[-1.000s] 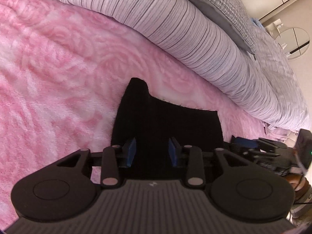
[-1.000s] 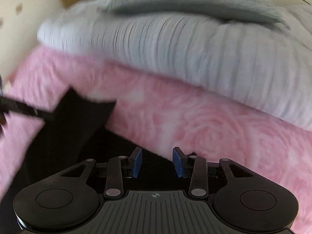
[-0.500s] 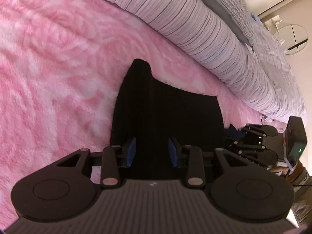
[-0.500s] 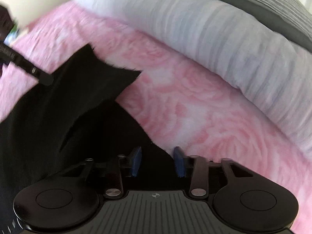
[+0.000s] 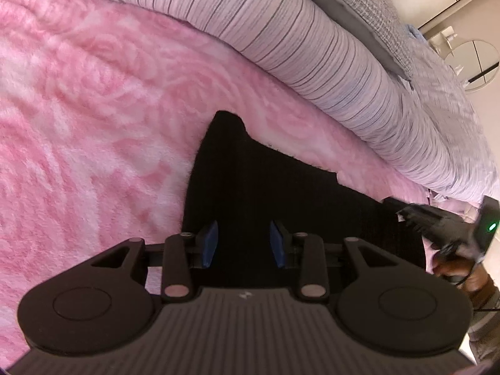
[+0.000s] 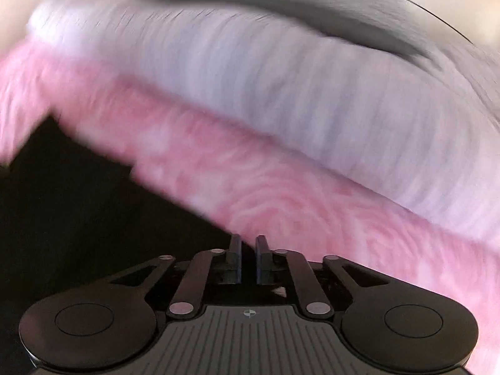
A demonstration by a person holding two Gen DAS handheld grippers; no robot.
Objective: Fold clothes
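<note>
The right gripper [image 6: 248, 247] has just been closing; its jaws now stand nearly together at the edge of the black knitted garment [image 5: 281, 200], whether pinching it I cannot tell. If caught, a fold can likely begin. The left gripper [image 5: 243, 243] hovers half open over the garment, which lies flat on the pink rose-patterned fleece blanket [image 5: 93, 109]. Beyond lie a striped duvet roll [image 5: 312, 53], then a round mirror [image 5: 472, 62].

Right wrist view, motion-blurred. Right gripper [image 6: 248, 250]: jaws have just been closing, now nearly together at the edge of the black garment [image 6: 78, 212]; whether cloth sits between them cannot be told. Garment lies on pink rose-patterned blanket [image 6: 281, 187]. Behind: striped duvet roll [image 6: 281, 78].
</note>
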